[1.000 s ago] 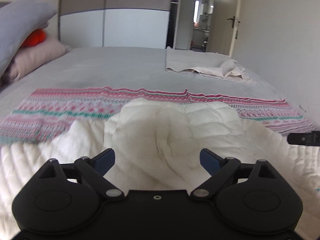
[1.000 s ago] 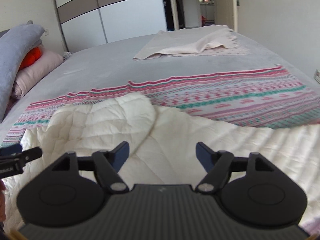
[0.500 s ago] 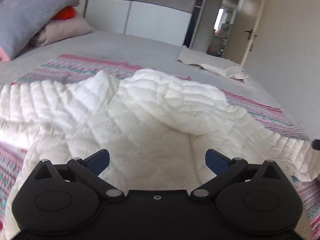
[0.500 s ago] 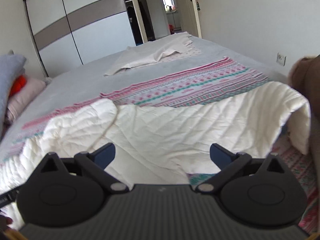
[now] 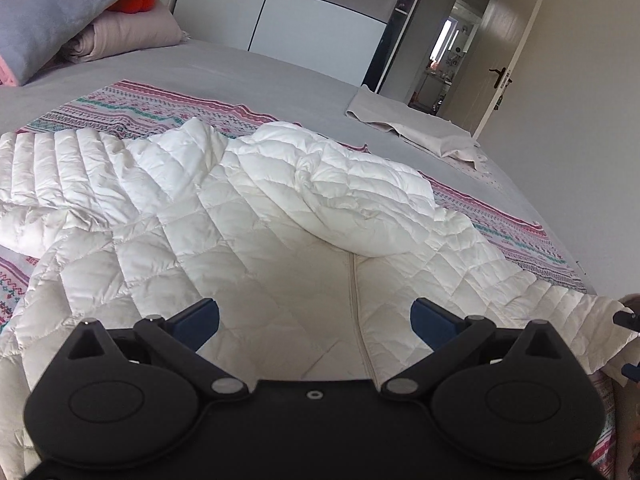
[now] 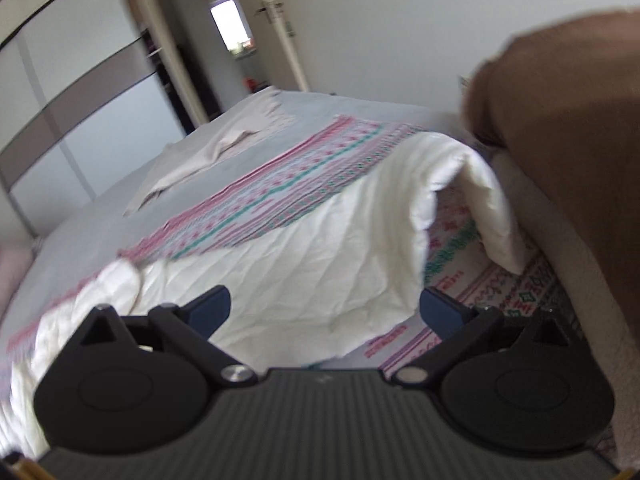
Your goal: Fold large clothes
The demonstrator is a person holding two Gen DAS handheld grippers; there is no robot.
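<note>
Left wrist view: the left tool [image 5: 315, 316] hangs over a white quilted jacket [image 5: 248, 216], its blue fingertips [image 5: 198, 318] spread wide with nothing between them.
Jacket: it lies rumpled on the bed [image 5: 280, 80], spread across a striped patterned blanket [image 5: 132, 106]; a sleeve reaches out to the left and a puffy bunched part sits near the middle.
Zip seam: it runs down the jacket's middle between the left tool's fingers.
Right wrist view: the right tool [image 6: 324, 310] is also spread wide and holds nothing; this picture is blurred.
Jacket edge: on the right side of the bed a white fold [image 6: 460, 184] is lifted and curled over the blanket.
Brown shape: a large blurred brown mass [image 6: 568, 128] fills the right; I cannot tell what it is.
Far end: a beige cloth [image 5: 420, 128] lies on the grey bed cover, well apart from the jacket.
Head of bed: a grey pillow [image 5: 52, 8] and a pink pillow [image 5: 128, 32] are stacked at the left.
Background: a wardrobe [image 5: 304, 28] and an open door [image 5: 508, 68].
</note>
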